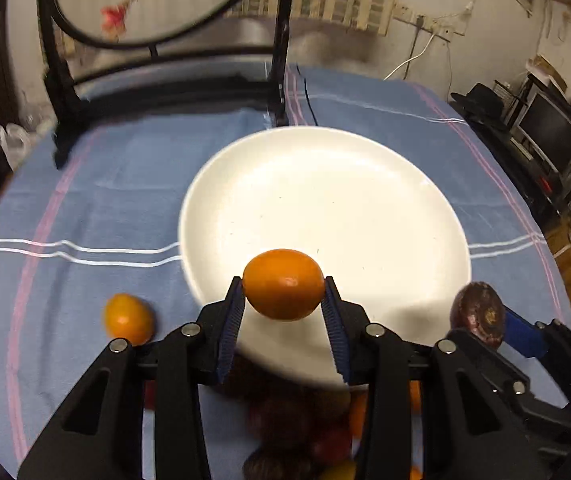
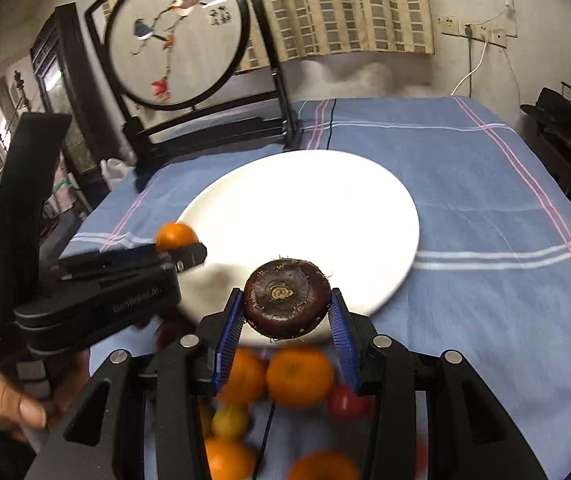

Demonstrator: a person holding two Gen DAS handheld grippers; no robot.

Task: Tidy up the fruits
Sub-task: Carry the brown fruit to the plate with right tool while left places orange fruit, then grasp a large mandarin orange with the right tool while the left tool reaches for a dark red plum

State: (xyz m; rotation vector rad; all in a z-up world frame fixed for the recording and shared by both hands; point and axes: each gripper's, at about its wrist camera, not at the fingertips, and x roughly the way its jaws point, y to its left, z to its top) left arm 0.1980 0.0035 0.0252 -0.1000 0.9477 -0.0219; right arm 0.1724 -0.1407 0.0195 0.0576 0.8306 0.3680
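Note:
My left gripper [image 1: 284, 286] is shut on a small orange fruit [image 1: 283, 283] and holds it above the near rim of a bare white plate [image 1: 325, 208]. My right gripper [image 2: 287, 300] is shut on a dark brown round fruit [image 2: 287, 298], also above the near rim of the plate [image 2: 305, 216]. The right gripper with its dark fruit [image 1: 479, 314] shows at the right of the left wrist view. The left gripper with its orange fruit [image 2: 175, 235] shows at the left of the right wrist view.
Another small orange fruit [image 1: 128, 318] lies on the blue cloth [image 1: 105, 208] left of the plate. Several orange [image 2: 299, 376], yellow [image 2: 229, 420] and red [image 2: 343, 400] fruits lie near the table's front. A black-framed round screen [image 2: 177, 40] stands at the back left.

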